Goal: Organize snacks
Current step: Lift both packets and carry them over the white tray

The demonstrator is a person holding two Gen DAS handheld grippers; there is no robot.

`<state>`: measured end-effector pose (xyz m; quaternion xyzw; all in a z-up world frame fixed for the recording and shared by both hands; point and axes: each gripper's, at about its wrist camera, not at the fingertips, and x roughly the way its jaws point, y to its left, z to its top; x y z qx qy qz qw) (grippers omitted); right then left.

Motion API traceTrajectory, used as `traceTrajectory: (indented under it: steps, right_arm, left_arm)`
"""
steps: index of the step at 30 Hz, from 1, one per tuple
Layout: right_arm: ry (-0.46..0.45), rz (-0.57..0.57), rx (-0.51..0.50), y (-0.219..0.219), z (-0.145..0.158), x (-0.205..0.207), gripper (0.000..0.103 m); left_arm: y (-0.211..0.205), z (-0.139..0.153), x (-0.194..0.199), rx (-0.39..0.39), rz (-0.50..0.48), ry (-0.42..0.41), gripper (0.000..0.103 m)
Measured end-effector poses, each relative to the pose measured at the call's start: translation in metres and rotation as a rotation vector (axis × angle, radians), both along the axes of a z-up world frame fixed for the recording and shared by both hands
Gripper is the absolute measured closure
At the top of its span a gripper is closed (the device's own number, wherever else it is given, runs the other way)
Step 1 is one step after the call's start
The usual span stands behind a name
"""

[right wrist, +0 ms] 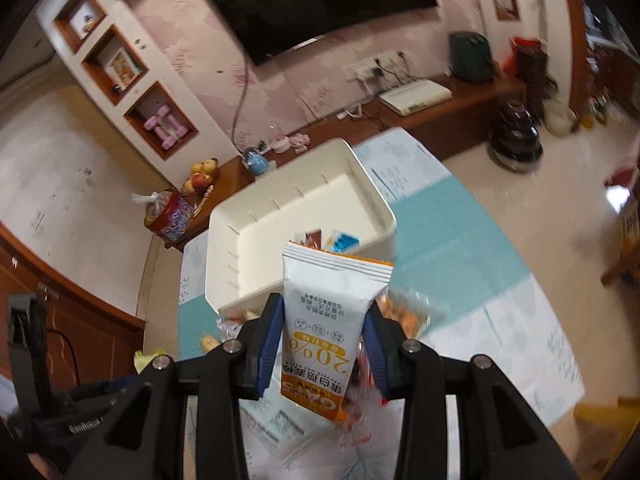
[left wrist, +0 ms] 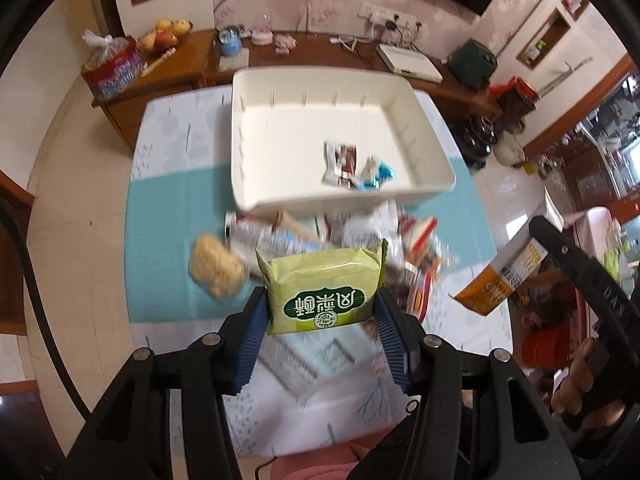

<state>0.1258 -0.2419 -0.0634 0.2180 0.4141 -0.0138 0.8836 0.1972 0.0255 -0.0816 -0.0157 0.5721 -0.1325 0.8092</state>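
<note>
Here the left hand-held gripper is clamped on a green snack packet, lifted above the worktop and the blurred snack pile. Beyond lies the white bin holding two small packets. The right hand-held gripper pinches an orange-and-white oat bar before the bin.

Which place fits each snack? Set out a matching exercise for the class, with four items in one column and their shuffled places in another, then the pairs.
1. green rectangular pastry packet
2. white-and-orange oat bar wrapper
3. small blue-and-white sachet
4. pale round noodle cake

A. lying inside the white plastic bin
B. between the right gripper fingers
C. on the teal tablecloth
D. between the left gripper fingers

Pairs: 1-D, 2-B, 3-A, 4-C
</note>
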Motion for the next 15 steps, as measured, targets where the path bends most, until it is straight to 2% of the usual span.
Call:
traceTrajectory:
  steps: [9, 15]
  right_arm:
    - [-0.106, 0.107, -0.062, -0.023, 0.015, 0.047, 0.064]
    - [-0.174, 0.158, -0.061, -0.036, 0.009, 0.078, 0.064]
  left_arm:
    - [-0.033, 0.017, 0.038, 0.007, 0.063, -0.070, 0.051]
    - [-0.050, 0.019, 0.062, -0.006, 0.100, -0.103, 0.051]
